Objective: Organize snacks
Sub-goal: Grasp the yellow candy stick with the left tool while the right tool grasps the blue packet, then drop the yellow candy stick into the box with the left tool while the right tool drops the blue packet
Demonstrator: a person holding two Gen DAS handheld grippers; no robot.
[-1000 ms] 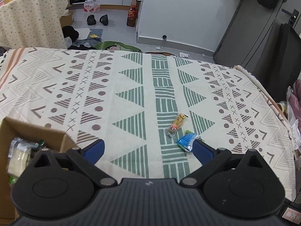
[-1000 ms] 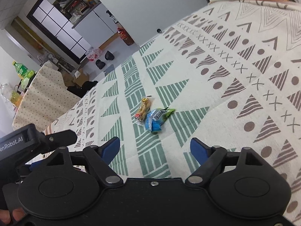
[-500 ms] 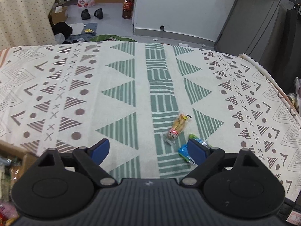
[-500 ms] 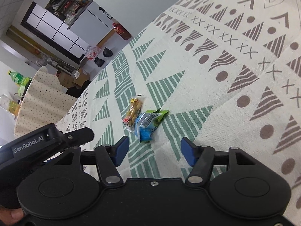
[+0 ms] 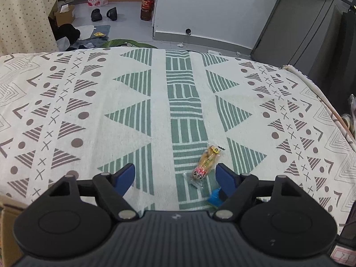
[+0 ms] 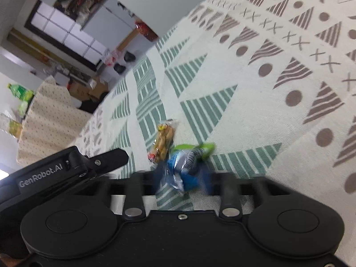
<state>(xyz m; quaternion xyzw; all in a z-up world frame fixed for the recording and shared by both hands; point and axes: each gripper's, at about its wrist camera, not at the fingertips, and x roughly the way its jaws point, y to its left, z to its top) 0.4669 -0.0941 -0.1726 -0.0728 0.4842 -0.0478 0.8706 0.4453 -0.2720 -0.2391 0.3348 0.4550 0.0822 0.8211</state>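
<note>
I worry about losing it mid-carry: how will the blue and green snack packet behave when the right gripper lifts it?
The blue and green snack packet looks like thin, crinkled foil, so it probably flops and crumples between the right gripper fingers. It seems small and light. Its glossy film may slip, so a pinch across the middle looks safest.

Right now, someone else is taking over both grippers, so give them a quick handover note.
Left gripper: open, empty, low over the tablecloth, with the yellow snack packet ahead between its fingers.
Right gripper: closing around the blue and green snack packet; the picture is blurred, so the grip is unconfirmed.
The two packets lie side by side on the green stripe.
Done: a cardboard box sits at the left edge; its contents are out of view.
Left: secure both packets and put them away.
</note>
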